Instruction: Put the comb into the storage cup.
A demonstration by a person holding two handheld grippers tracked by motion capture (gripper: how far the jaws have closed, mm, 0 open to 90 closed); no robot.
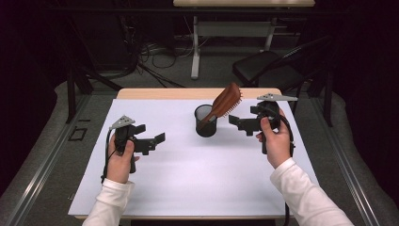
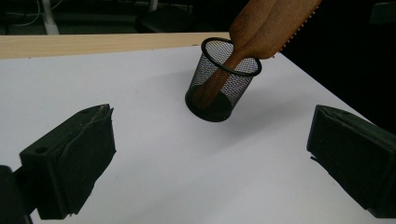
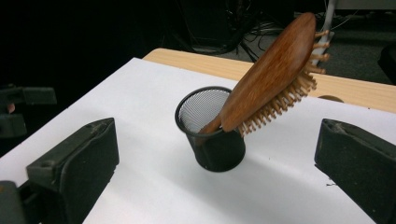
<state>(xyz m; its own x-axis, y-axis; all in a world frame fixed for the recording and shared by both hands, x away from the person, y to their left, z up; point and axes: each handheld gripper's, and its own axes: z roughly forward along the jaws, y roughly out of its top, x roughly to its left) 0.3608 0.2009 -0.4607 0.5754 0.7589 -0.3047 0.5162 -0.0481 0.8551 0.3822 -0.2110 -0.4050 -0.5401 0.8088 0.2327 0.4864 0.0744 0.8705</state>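
1. A light wooden desk point(image 1: 141, 93) carries everything; its bare wood shows as a strip along the far edge.
2. A large white rectangular sheet point(image 1: 188, 174) lies flat on the desk and covers nearly all of its top.
3. A small round black wire-mesh cup point(image 1: 205, 121) stands upright on the white sheet, right of its middle and towards the far edge.
4. A brown wooden hairbrush point(image 1: 226, 101) stands handle-down in the cup, leaning to the right, not touching the sheet.

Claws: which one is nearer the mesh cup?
The right claw: it sits just beside the black mesh cup holding the wooden hairbrush. The left claw is farther off across the white sheet.
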